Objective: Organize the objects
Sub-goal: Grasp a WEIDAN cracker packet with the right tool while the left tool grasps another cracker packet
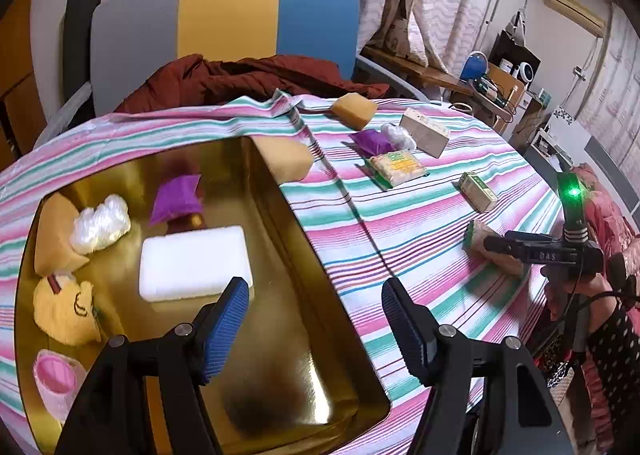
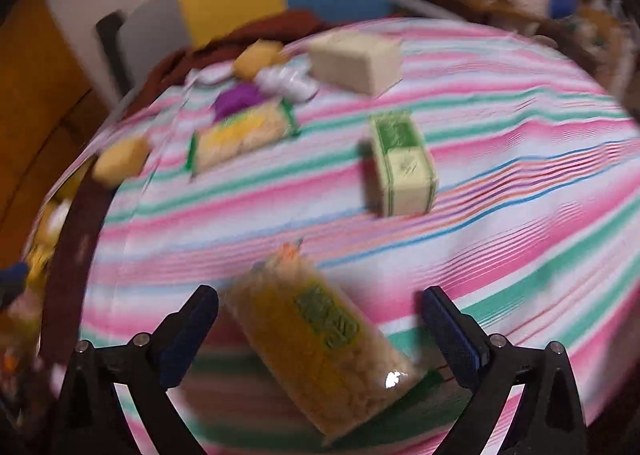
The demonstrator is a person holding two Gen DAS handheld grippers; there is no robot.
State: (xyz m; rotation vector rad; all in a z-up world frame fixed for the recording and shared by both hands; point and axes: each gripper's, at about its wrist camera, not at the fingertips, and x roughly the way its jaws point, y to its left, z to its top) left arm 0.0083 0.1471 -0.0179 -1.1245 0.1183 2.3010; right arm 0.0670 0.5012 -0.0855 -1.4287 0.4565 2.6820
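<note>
A gold tray (image 1: pixel 304 267) on the striped tablecloth holds a white foam block (image 1: pixel 194 261), a purple pouch (image 1: pixel 176 199), a clear plastic wad (image 1: pixel 100 223), a yellow sponge (image 1: pixel 56 235), a yellow plush (image 1: pixel 66 311) and a pink cup (image 1: pixel 56 379). My left gripper (image 1: pixel 316 327) is open and empty above the tray's near right part. My right gripper (image 2: pixel 320 335) is open, its jaws either side of a yellow noodle packet (image 2: pixel 320 343) lying on the cloth; it also shows in the left wrist view (image 1: pixel 496 251). The right wrist view is blurred.
On the cloth lie a second noodle packet (image 1: pixel 396 167), a green box (image 1: pixel 478 191), a cream box (image 1: pixel 424 131), a purple pouch (image 1: pixel 370 141), a plastic wad (image 1: pixel 398 135) and two sponges (image 1: pixel 354 109). A chair with a maroon jacket (image 1: pixel 248 79) stands behind.
</note>
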